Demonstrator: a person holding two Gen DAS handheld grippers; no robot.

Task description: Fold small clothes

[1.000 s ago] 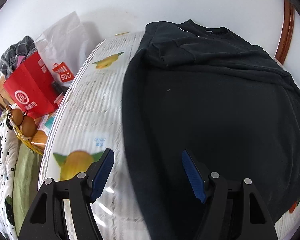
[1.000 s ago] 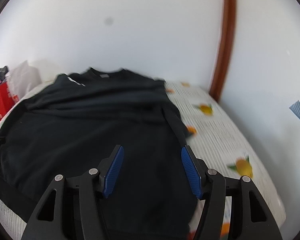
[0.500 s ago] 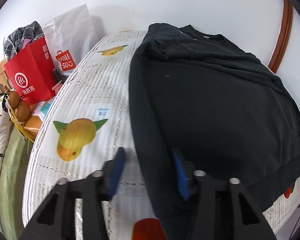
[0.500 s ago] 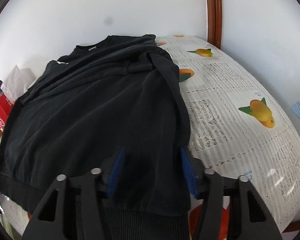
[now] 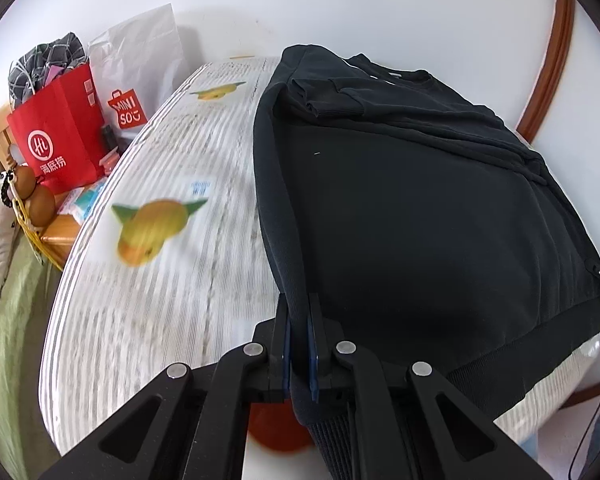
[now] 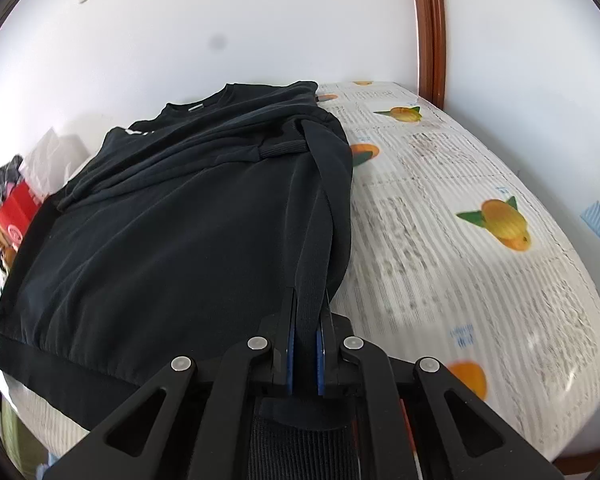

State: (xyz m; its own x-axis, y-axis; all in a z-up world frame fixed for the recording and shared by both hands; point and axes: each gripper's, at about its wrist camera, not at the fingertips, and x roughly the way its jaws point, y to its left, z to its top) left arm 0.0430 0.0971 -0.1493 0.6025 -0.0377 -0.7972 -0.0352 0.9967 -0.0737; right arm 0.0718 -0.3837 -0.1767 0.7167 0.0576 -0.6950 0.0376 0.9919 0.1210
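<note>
1. Lying flat on a table covered with a white, fruit-printed cloth (image 5: 172, 280), a black sweatshirt (image 5: 420, 208) has its collar toward the far wall and its ribbed hem toward the near edge; both sleeves are folded in across the chest.
2. At the garment's left side edge near the hem, the left gripper (image 5: 299, 344) is clenched, with a fold of the black fabric pinched between its blue pads.
3. At the opposite side edge, again close to the hem, the right gripper (image 6: 304, 344) is likewise clamped on a ridge of the fabric, which rises out of the jaws and runs up toward the sleeve.
4. Both near corners of the sweatshirt are thus held; the rest of it lies on the cloth.
5. Beside the table on the left stand a red paper bag (image 5: 56, 136) and a white shopping bag (image 5: 136, 68).
6. A brown wooden frame (image 6: 430, 28) runs up the white wall behind the table's far right corner.
</note>
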